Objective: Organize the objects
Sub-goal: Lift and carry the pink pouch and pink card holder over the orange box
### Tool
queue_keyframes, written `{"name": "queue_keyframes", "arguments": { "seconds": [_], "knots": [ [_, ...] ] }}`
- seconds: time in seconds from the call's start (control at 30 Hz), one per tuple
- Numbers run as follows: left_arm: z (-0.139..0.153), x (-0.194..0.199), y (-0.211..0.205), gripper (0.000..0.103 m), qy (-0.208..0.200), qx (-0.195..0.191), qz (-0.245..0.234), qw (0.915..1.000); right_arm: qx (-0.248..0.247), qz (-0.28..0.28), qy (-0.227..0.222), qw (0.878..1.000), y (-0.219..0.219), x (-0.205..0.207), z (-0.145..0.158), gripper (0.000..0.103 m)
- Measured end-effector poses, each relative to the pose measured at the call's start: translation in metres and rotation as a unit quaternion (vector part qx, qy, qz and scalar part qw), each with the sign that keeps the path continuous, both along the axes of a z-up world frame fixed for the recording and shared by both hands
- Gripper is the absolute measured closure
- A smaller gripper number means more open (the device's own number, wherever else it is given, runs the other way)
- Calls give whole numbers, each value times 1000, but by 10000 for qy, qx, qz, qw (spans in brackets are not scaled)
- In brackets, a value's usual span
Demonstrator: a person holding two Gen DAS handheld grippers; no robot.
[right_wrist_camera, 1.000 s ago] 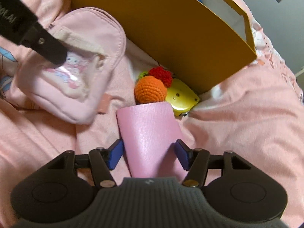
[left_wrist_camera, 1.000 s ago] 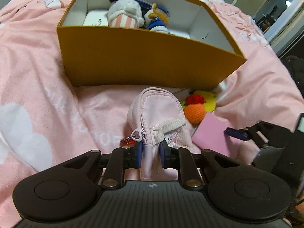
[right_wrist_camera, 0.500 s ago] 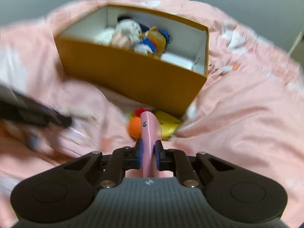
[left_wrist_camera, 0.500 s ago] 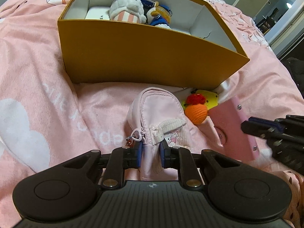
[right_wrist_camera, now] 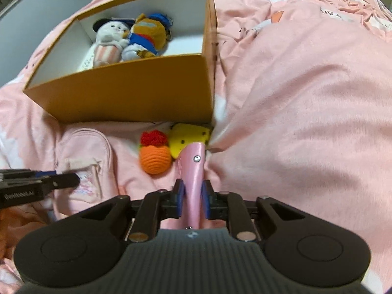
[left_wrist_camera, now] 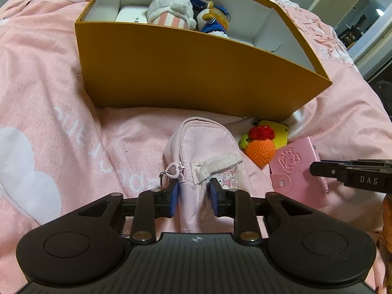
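Left tongs (left_wrist_camera: 193, 197) had just slackened round pouch (left_wrist_camera: 203, 147), grip unclear. Right tongs (right_wrist_camera: 192, 199), grasping wallet (right_wrist_camera: 193, 171), had eased too; box (right_wrist_camera: 137, 90) next, prob.

a rumpled pink bedspread (right_wrist_camera: 306, 103) (white cloud prints on it) and, far right, a doorway (left_wrist_camera: 362, 12).

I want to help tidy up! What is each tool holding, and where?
Left tool: the pink mini backpack, by its bottom end. Right tool: the pink wallet, edge-on.

The right tool (left_wrist_camera: 318, 169) reads "DAS" on its side; no other lettering reads clearly.
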State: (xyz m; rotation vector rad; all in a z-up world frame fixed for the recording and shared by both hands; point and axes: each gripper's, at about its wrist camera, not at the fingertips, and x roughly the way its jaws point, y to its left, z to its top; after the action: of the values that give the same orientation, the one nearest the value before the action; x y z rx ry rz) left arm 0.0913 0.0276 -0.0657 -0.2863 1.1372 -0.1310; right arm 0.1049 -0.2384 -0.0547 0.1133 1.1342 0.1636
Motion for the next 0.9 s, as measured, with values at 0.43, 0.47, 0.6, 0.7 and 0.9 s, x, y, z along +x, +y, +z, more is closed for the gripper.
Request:
{"name": "queue_keyframes", "arguments": {
  "seconds": [0.43,0.47,0.6,0.7,0.9],
  "knots": [
    [2,2,-3,61,81,496,140,9986,84,-100,185,9997,-15,8,-28,64],
    [0,4,-2,61,104,375,178,9991,98,-60,210,9997,-14,9,-30,61],
    [-6,7,3,62,123,103,275,9995,266,-113,218,9993,-17,9,-35,62],
    [-4,5,5,76,76,48,292,9995,392,-209,146,9989,-19,6,-30,70],
    [9,-2,10,83,-68,-142,245,9996,364,45,-110,9993,-8,-5,-8,83]
  ]
}}
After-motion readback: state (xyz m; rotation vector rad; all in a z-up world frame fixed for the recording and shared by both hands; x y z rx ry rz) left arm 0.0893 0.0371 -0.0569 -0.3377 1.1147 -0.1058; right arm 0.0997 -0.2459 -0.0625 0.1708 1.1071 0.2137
